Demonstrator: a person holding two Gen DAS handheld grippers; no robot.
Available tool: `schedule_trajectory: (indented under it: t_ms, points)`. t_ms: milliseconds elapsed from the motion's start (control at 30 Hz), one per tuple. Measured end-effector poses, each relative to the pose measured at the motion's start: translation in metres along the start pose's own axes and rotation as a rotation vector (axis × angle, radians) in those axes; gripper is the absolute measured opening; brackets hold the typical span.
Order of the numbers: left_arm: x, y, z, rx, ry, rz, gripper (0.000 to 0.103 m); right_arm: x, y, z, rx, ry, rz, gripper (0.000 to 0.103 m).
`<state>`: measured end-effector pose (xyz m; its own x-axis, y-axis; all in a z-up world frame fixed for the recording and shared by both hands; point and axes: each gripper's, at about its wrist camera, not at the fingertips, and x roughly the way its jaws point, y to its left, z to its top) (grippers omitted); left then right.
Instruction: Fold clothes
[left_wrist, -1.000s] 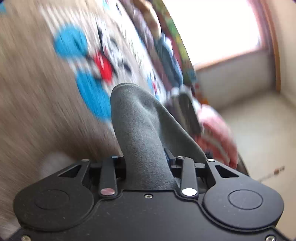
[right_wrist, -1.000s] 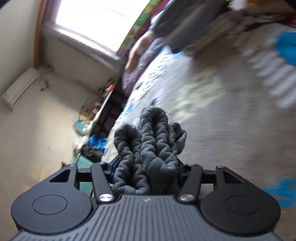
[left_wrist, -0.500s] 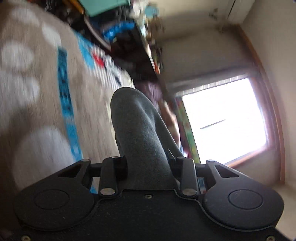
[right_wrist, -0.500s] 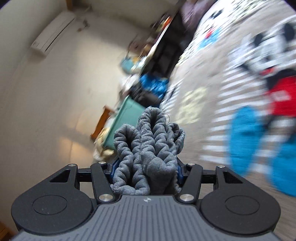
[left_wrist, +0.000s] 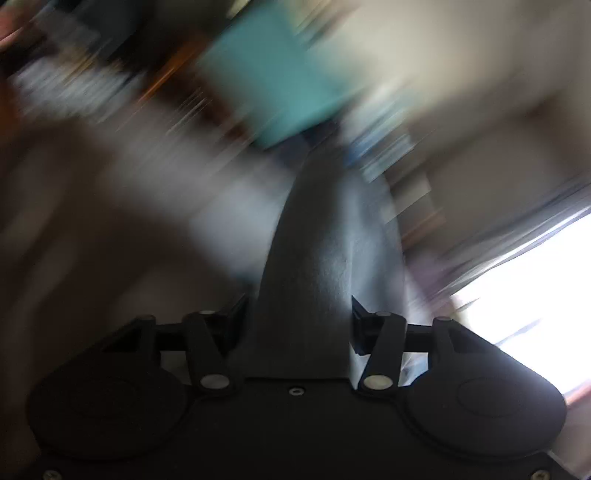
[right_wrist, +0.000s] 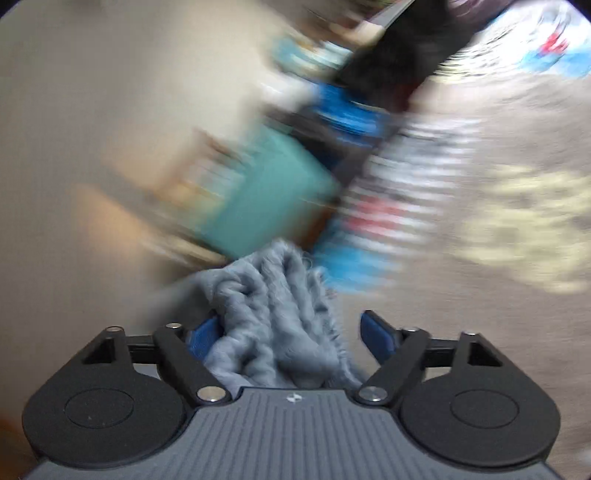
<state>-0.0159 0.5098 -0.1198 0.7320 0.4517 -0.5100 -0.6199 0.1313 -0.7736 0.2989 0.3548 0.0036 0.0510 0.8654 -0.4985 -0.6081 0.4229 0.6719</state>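
1. Opening at this moment in the lower half of the left wrist view, left gripper (left_wrist: 299, 314), black, jaws partway apart with a fold of grey cloth (left_wrist: 317, 258) standing up between them.
2. Filling the whole gap there, smooth and dark grey, rising in a cone toward frame centre; whether the pads still press on it, impossible to tell.
3. Streaked beyond that cloth by heavy blur: a teal block (left_wrist: 280, 74) at upper centre, a pale wall (left_wrist: 461, 55) at upper right, a glaring window (left_wrist: 535, 288) at right edge.
4. Opening as well in the lower half of the right wrist view, right gripper (right_wrist: 291, 332), grey-topped with blue pads (right_wrist: 376, 334), jaws spread wide.
5. Bunched between them, a fuzzy grey sock-like bundle (right_wrist: 273, 317), leaning against the left blue pad, clear of the right one with bare background showing in the gap.
6. Hanging loose there rather than clamped, ribbed folds reaching up toward frame centre.
7. Smeared behind that bundle: the same teal block (right_wrist: 266, 199) at centre left, a blue heap (right_wrist: 347, 110) above it, a patterned blanket (right_wrist: 498, 147) with blue, red and white marks across the right side, plain wall (right_wrist: 92, 92) at upper left.
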Motion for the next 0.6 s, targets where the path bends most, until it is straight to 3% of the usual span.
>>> schedule_trajectory:
  t_ms: [67,200,400,467,600]
  points:
    - [-0.018,0.015,-0.006,-0.006,-0.083,-0.107,0.054,-0.005,-0.015,-0.023,0.015,0.031,-0.001,0.075]
    - [-0.035,0.037,-0.009,-0.068,-0.066,-0.126,0.059,-0.052,-0.046,-0.066,0.030,0.020,-0.011,0.076]
    - [-0.077,0.035,-0.002,0.023,-0.135,-0.084,0.059,-0.127,-0.077,-0.117,0.063,0.018,-0.039,0.080]
    - [-0.088,0.016,-0.007,0.180,-0.187,-0.084,0.059,-0.140,-0.081,-0.128,0.060,0.013,-0.039,0.080]
    - [-0.089,-0.045,-0.023,0.614,-0.110,-0.174,0.060,-0.173,-0.083,-0.149,0.078,-0.010,-0.019,0.083]
